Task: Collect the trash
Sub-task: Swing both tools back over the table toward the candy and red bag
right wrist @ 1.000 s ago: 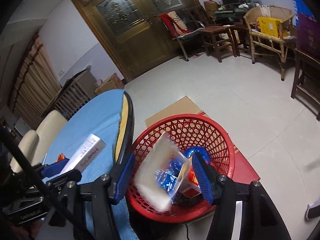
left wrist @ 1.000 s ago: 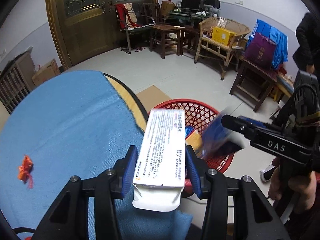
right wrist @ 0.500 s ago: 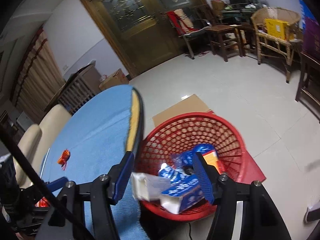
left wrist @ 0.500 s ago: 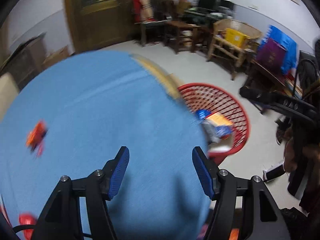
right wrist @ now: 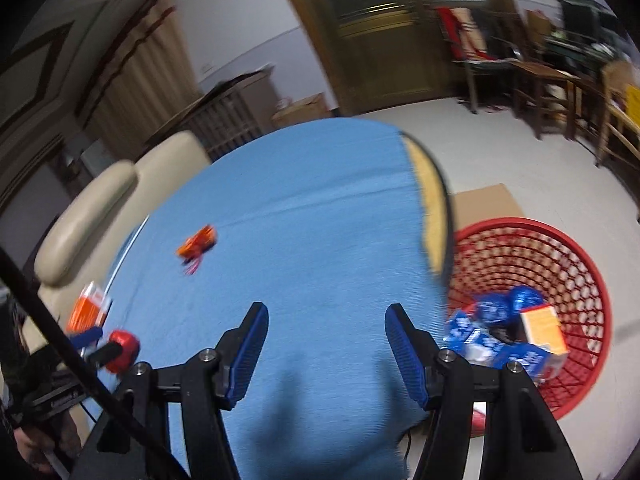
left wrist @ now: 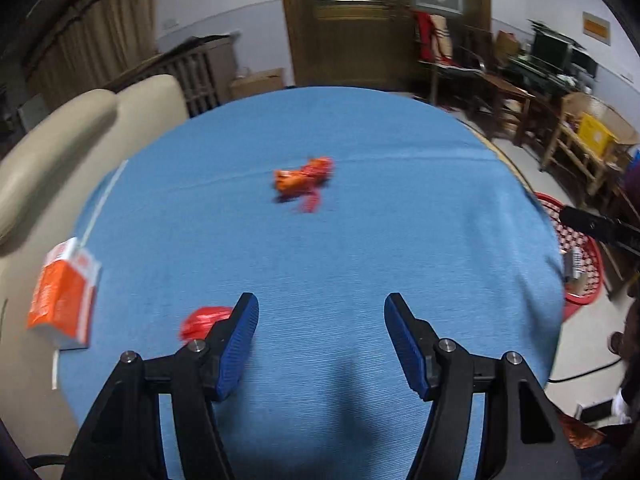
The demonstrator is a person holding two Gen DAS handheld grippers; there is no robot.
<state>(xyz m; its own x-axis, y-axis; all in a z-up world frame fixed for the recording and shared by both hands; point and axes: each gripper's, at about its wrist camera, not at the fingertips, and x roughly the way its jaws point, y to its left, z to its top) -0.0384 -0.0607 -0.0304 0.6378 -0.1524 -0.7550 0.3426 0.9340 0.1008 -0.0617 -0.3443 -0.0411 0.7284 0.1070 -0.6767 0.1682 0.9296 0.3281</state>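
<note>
Both boxes dropped into red basket [right wrist: 560, 240]; both tongs spread, empty, over blue tablecloth [left wrist: 320, 240].

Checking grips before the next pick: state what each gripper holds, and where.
Nothing. Left gripper and right gripper are both open and empty above the table.

Pale walls, wooden door [left wrist: 352, 24] (glazed panels), grey floor [right wrist: 520, 152], wooden chairs.
</note>
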